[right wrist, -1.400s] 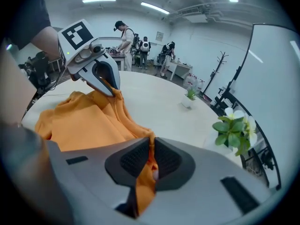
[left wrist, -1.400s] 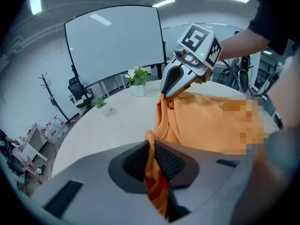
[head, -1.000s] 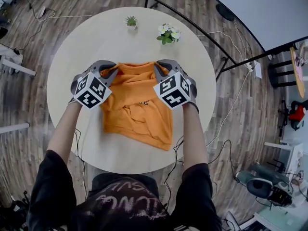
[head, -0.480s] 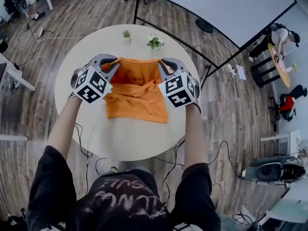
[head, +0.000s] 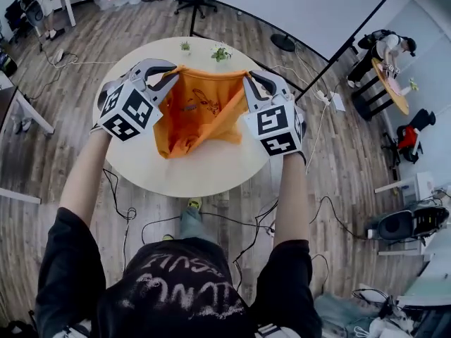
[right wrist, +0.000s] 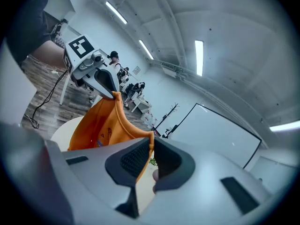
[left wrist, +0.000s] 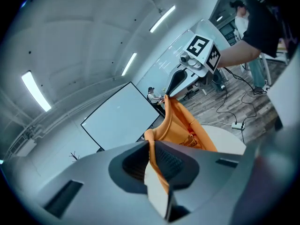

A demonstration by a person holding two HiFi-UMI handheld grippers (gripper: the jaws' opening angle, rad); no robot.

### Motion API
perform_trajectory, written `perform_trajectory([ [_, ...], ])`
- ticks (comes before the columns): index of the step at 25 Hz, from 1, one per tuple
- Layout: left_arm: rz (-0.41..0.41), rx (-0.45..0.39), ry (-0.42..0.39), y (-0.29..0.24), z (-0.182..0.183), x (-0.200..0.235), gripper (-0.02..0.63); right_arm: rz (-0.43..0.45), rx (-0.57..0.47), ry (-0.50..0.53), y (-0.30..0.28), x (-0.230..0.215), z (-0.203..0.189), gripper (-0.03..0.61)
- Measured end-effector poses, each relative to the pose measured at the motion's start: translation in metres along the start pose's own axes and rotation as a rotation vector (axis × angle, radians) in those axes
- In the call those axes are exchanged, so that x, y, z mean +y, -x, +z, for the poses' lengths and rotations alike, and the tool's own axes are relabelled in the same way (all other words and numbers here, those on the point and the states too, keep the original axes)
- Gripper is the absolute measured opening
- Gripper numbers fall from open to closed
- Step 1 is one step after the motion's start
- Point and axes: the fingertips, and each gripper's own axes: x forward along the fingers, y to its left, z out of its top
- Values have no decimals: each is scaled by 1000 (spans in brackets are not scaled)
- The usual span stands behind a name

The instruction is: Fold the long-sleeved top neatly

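Above the round pale wooden table [head: 211, 178], the orange long-sleeved fabric top [head: 201, 111] hangs crumpled between the left gripper [head: 168, 72] and right gripper [head: 250, 82], each pinching an upper edge, with no neat fold apparently made yet.

A round pale wooden tabletop [head: 211, 178] is set on a brown plank floor [head: 345, 167] (two small potted plants [head: 220, 52] are kept at its far edge). A large white projection screen [head: 296, 5] is seen beyond, and long ceiling strip lights [right wrist: 198, 55] are lit overhead.
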Motion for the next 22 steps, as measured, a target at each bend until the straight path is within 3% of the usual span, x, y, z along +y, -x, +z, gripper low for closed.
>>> perform_trajectory([
  [6, -25, -130, -75, 54, 74, 6, 46, -44, -99, 58, 73, -23, 53, 37],
  [10, -91, -152, -98, 49, 82, 3, 46, 9, -98, 32, 73, -28, 44, 37],
  [14, -180, -78, -88, -8, 43, -18, 46, 100, -27, -41, 28, -20, -18, 37],
  [22, -338, 107, 7, -160, -79, -41, 46, 278, 162, -133, -104, -3, -156, 38],
])
